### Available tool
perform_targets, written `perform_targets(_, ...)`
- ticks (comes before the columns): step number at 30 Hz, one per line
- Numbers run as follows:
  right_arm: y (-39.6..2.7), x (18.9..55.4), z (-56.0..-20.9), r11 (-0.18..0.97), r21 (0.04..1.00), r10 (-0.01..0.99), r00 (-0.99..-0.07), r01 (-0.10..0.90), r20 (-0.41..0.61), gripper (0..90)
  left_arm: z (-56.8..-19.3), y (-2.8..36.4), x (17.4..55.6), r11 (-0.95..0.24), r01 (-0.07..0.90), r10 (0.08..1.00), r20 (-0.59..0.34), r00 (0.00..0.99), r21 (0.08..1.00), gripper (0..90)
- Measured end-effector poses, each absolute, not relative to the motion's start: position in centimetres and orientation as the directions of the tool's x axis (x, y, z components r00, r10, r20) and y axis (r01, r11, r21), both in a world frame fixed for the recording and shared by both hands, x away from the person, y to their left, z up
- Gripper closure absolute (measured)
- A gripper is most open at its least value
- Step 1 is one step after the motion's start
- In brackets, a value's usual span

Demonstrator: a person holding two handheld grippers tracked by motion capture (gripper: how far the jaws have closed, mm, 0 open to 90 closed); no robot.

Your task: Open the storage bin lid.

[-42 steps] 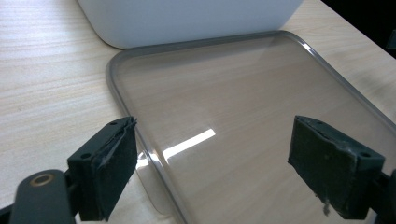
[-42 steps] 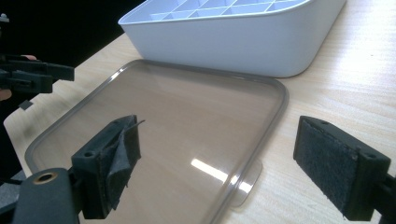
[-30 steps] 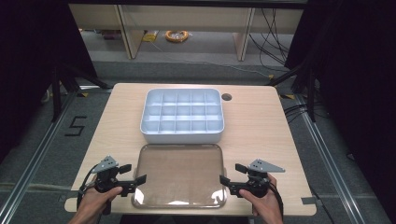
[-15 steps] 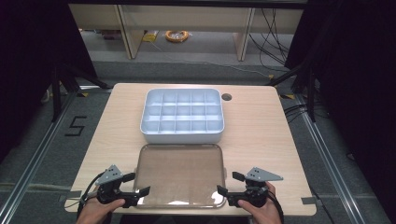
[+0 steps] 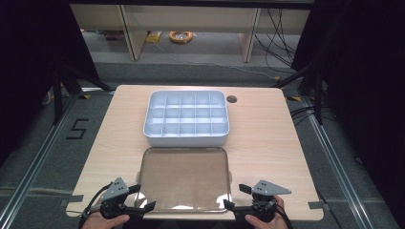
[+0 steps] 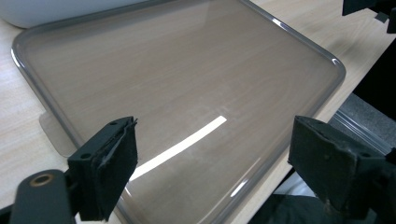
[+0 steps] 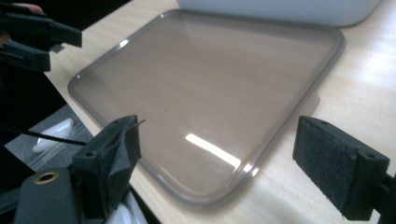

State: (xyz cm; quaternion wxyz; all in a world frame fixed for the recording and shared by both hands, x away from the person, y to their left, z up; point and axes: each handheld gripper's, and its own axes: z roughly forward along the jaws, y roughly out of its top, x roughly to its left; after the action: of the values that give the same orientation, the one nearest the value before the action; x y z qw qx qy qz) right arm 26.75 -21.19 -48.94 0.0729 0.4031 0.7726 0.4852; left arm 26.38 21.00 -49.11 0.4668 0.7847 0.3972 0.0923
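A clear lid is laid flat on the table, just in front of the white divided box. The left gripper and right gripper are held wide open at the lid's near corners, gripping nothing.

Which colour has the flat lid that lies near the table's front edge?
The lid is see-through smoky brown-grey; best seen in the right gripper view.

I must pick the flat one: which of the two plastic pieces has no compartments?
The clear lid, nearest the person; the white organizer box behind it has a compartment grid.
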Motion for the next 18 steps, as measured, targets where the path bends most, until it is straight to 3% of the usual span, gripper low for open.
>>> perform_targets(4,-20.9,25.9,-49.1,0.191,0.792,0.689,-0.654,0.579,0.312,16.0,-49.2,20.9,26.2,-0.235,0.536,0.709,-0.234,0.665,0.811,15.0)
perform_targets(6,-21.1,26.0,-49.1,0.222,0.802,0.689,-0.672,0.554,0.273,16.1,-49.2,21.0,26.1,-0.238,0.537,0.704,-0.237,0.669,0.809,14.9)
perform_targets(18,-21.3,25.6,-49.2,0.212,0.797,0.689,-0.665,0.565,0.288,16.2,-49.2,21.4,25.9,-0.234,0.547,0.712,-0.241,0.659,0.804,15.0)
